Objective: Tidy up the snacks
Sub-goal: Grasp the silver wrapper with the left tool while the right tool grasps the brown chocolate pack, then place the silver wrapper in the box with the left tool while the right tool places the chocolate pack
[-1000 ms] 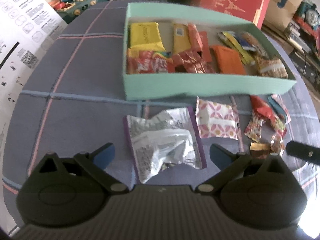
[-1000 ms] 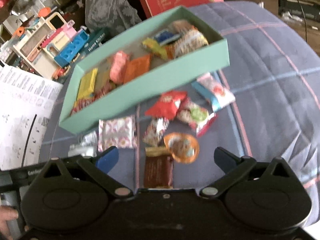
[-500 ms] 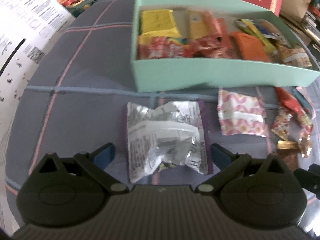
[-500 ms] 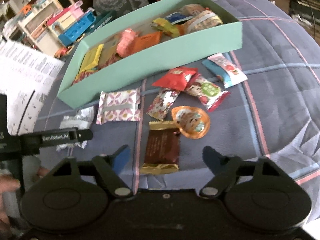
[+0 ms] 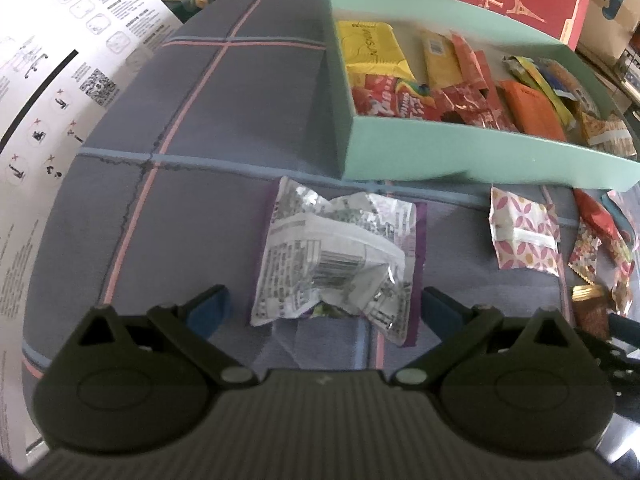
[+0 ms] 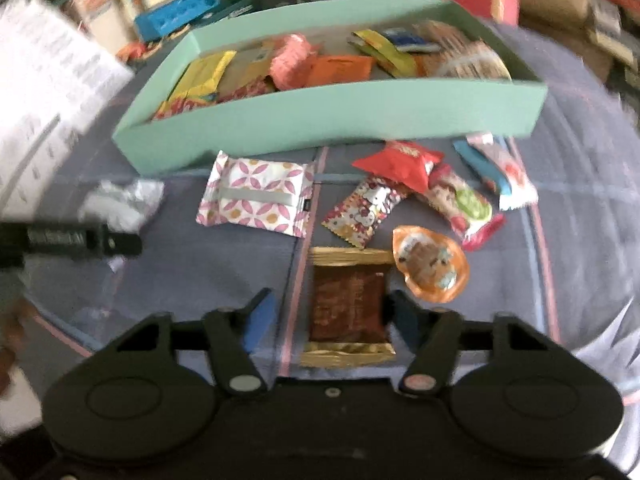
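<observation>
On checked blue cloth, the brown chocolate packet [image 6: 347,308] is seen lengthwise between the right gripper [image 6: 332,314]'s parted, empty fingers; the left gripper [image 5: 322,306]'s released fingers flank the silver wrapper [image 5: 334,260].

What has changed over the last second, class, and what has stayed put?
The right gripper has narrowed its jaws around the brown gold-edged chocolate packet, not yet gripping. The left gripper has closed in on the crinkled silver packet, jaws open. The mint-green box and loose snacks stayed put.

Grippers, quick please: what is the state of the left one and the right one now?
Left gripper: open, straddling the silver snack packet, not gripping.
Right gripper: open around the brown chocolate bar, not yet clamped.
</observation>
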Available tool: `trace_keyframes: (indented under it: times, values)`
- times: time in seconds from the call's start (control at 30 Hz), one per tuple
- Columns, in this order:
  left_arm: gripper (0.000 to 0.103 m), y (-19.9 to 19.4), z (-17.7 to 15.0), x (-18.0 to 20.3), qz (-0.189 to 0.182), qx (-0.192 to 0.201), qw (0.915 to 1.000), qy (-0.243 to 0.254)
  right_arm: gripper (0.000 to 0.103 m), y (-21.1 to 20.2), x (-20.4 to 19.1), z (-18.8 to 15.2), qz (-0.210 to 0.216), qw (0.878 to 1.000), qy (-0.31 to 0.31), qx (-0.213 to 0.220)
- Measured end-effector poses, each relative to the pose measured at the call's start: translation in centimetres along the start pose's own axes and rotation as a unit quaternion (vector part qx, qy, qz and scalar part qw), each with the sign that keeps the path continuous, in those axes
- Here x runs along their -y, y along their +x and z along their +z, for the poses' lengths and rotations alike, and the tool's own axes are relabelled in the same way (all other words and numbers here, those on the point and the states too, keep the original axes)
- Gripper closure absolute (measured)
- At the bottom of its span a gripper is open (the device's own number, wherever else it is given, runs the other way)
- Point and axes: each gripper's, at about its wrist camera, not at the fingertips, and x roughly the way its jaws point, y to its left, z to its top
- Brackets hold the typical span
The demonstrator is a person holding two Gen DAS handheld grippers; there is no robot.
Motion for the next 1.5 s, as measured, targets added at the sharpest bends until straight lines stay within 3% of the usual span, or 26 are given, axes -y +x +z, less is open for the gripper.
trace_keyframes:
  times: [0.07, 0.33, 0.43, 0.47, 0.57, 0.77, 1.07, 1.33, 1.5]
  values:
    - [0.0, 0.1, 0.2, -0.1, -0.001, 0.001, 1.0, 0.002, 0.062, 0.0, -0.5, -0.1, -0.011, 1.0, -0.02, 0.004]
    - [0.0, 0.8, 1.4, 0.7, 0.001, 0.007, 0.9997, 0.022, 0.065, -0.5, 1.2, 0.1, 0.024, 0.999, 0.029, -0.01]
    - [0.019, 0.6, 1.6, 1.0, -0.01, 0.018, 0.9991, 0.038, 0.066, -0.9, 1.9, -0.1, 0.041, 0.998, 0.05, -0.015]
    - [0.03, 0.5, 1.5, 1.1, -0.012, 0.022, 0.9988, 0.042, 0.066, -0.9, 2.0, -0.1, 0.046, 0.997, 0.055, -0.017]
    - [0.044, 0.0, 1.5, 1.0, -0.025, 0.026, 0.9985, 0.042, 0.066, -1.1, 2.2, -0.3, 0.056, 0.996, 0.065, -0.02]
    - [0.05, -0.9, 0.6, 0.4, -0.035, 0.021, 0.9987, 0.029, 0.066, -1.9, 2.3, -0.1, 0.073, 0.994, 0.076, -0.013]
    - [0.05, -3.8, 0.3, -0.1, -0.065, 0.036, 0.997, 0.02, 0.066, -3.6, 2.6, 0.8, 0.092, 0.993, 0.08, 0.008]
    - [0.05, -6.2, 2.8, 1.2, -0.092, 0.064, 0.9934, 0.022, 0.066, -5.0, 3.9, 4.3, 0.094, 0.99, 0.09, 0.048]
    - [0.05, -6.4, 5.8, 2.5, -0.088, 0.086, 0.9917, 0.036, 0.066, -5.2, 4.9, 8.0, 0.088, 0.989, 0.087, 0.078]
